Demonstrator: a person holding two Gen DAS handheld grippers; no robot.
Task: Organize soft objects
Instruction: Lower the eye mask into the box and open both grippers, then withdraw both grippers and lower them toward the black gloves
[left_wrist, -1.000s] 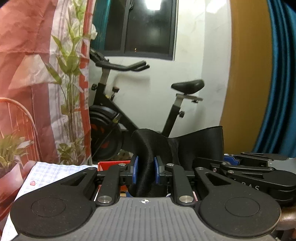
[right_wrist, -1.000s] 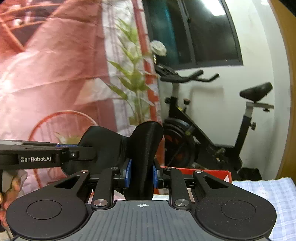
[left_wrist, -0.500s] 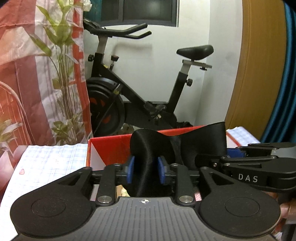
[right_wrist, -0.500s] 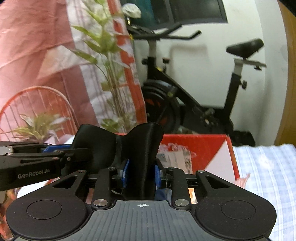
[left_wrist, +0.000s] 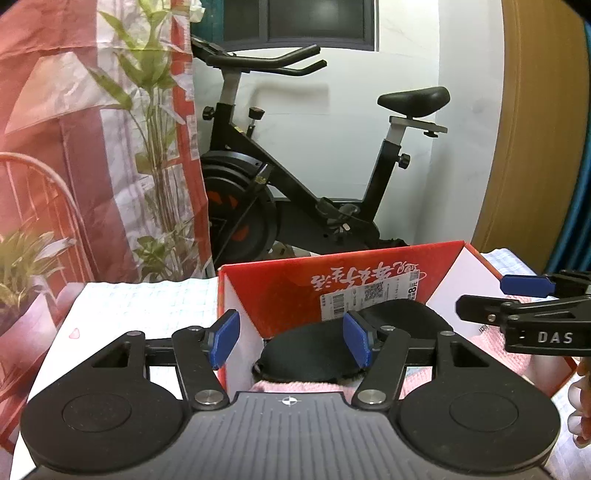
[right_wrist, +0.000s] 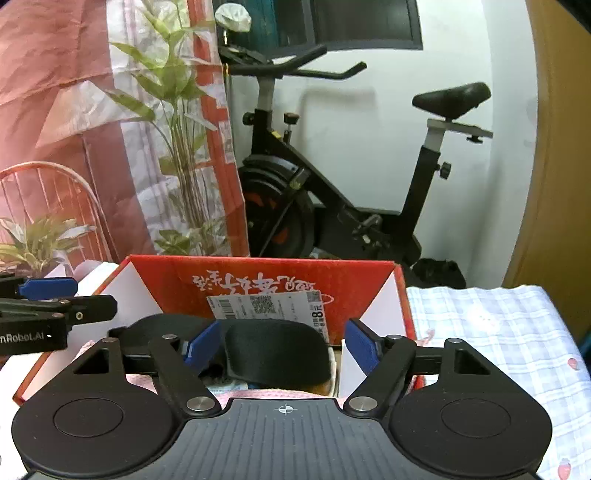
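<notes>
A black soft cloth item (left_wrist: 310, 350) lies inside the red cardboard box (left_wrist: 288, 295), on top of a pink towel (left_wrist: 295, 386). It also shows in the right wrist view (right_wrist: 277, 350), inside the same box (right_wrist: 177, 280). My left gripper (left_wrist: 290, 341) is open and empty, just above the box's near left part. My right gripper (right_wrist: 282, 347) is open and empty over the box. The right gripper's side shows at the right of the left wrist view (left_wrist: 524, 306). The left gripper's side shows at the left of the right wrist view (right_wrist: 48, 314).
The box stands on a surface covered by a white-blue checked cloth (right_wrist: 498, 332). Behind it stands a black exercise bike (left_wrist: 295, 192). A red-and-white plastic sheet with a green plant (left_wrist: 155, 110) hangs at the left. A wooden panel (left_wrist: 535, 129) is at the right.
Both grippers lowered toward the box, opened and let go of the black cloth item. It now lies in the box on the pink towel.
</notes>
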